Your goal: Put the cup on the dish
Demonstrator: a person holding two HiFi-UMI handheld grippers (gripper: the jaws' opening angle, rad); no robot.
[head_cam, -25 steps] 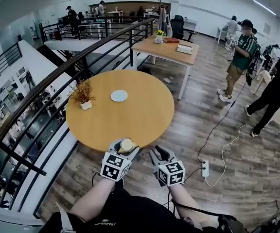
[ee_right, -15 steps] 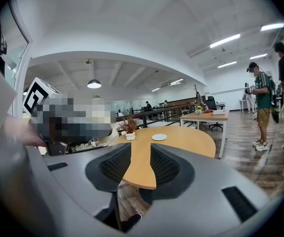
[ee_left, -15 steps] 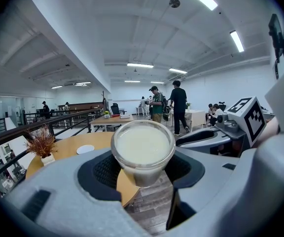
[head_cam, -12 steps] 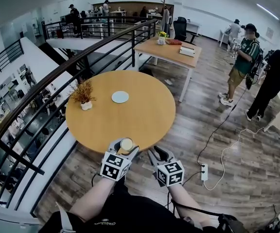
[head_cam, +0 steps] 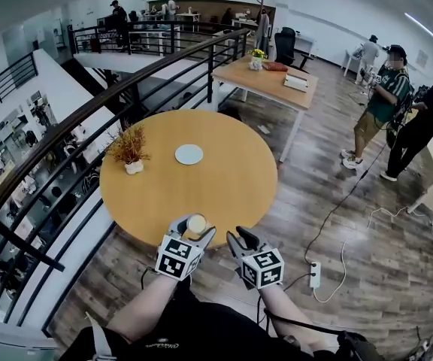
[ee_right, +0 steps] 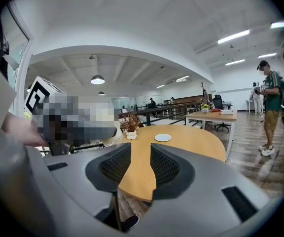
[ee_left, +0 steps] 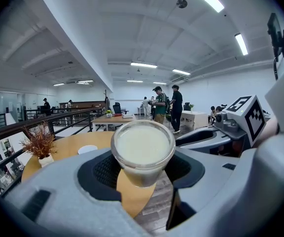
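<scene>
One cup (head_cam: pixel 196 223) hangs seemingly over the table's (head_cam: pixel 156 198) near edge, dish (head_cam: pixel 189 154) well apart.

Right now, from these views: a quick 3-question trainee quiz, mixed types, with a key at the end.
1. Multiple choice: what is the left gripper shut on? A) the cup B) a bottle C) nothing
2. True or false: the right gripper is open, with nothing between its jaws.
3. Fill in: in the head view, the dish lies on the round table to the ___ of the potted plant.

Key: 1 A; 2 true; 3 right.
</scene>
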